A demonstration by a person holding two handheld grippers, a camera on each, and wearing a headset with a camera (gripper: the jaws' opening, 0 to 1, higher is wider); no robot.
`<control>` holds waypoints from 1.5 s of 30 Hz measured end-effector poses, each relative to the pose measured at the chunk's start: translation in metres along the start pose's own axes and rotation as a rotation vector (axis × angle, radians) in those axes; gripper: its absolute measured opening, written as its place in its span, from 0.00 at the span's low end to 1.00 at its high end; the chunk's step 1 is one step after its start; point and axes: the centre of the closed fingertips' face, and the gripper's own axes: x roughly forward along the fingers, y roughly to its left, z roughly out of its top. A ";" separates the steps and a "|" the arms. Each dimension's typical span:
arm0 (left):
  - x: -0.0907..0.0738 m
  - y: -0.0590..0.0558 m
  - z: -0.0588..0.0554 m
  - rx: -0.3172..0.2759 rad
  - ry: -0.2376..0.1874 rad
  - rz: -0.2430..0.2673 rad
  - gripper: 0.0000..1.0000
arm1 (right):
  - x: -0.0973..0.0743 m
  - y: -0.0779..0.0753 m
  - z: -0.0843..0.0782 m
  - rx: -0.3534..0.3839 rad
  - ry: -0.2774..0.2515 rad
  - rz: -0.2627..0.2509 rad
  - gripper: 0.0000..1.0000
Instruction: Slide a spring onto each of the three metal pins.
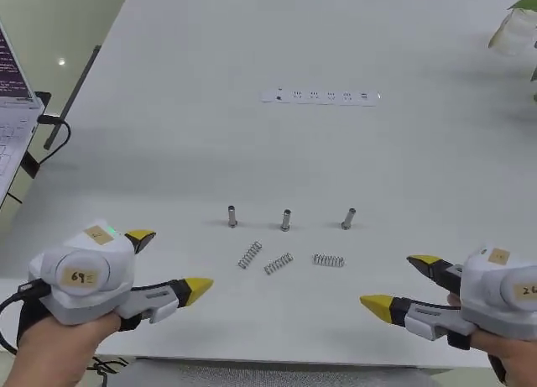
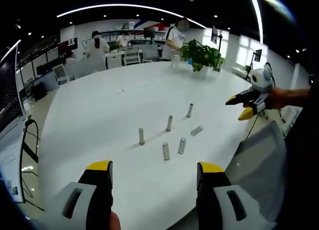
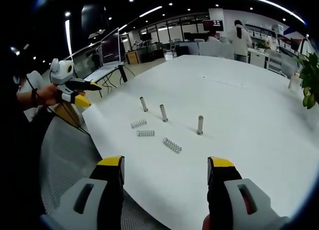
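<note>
A power strip (image 1: 320,96) lies behind the three upright pins (image 1: 286,220); three springs (image 1: 278,263) lie just before them on the surface (image 1: 210,152). Your left tongs (image 1: 170,261) and right tongs (image 1: 400,281) hover gaping, flanking the springs.

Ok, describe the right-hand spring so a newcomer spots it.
On the white table, three metal pins stand in a row, three springs lying just nearer the person. The right-hand spring lies apart, level across the head view; its two neighbours lie slanted, close together.

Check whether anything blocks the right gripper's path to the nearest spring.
Nothing visible does. Only bare table lies between the open right gripper and the rightmost spring.
</note>
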 end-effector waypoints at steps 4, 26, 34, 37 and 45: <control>0.007 -0.002 0.003 0.054 0.015 -0.014 0.64 | 0.001 0.000 0.002 -0.006 -0.001 0.001 0.67; 0.072 -0.022 -0.002 0.144 0.093 -0.147 0.58 | -0.005 -0.005 -0.003 0.015 -0.004 -0.026 0.66; 0.091 -0.028 -0.013 0.150 0.131 -0.176 0.57 | -0.007 -0.005 -0.005 0.021 -0.002 -0.032 0.66; 0.097 -0.029 -0.017 0.145 0.140 -0.181 0.57 | -0.008 -0.005 -0.006 0.027 -0.002 -0.033 0.66; 0.111 -0.033 -0.026 0.143 0.169 -0.200 0.57 | -0.010 -0.006 -0.009 0.032 0.001 -0.037 0.65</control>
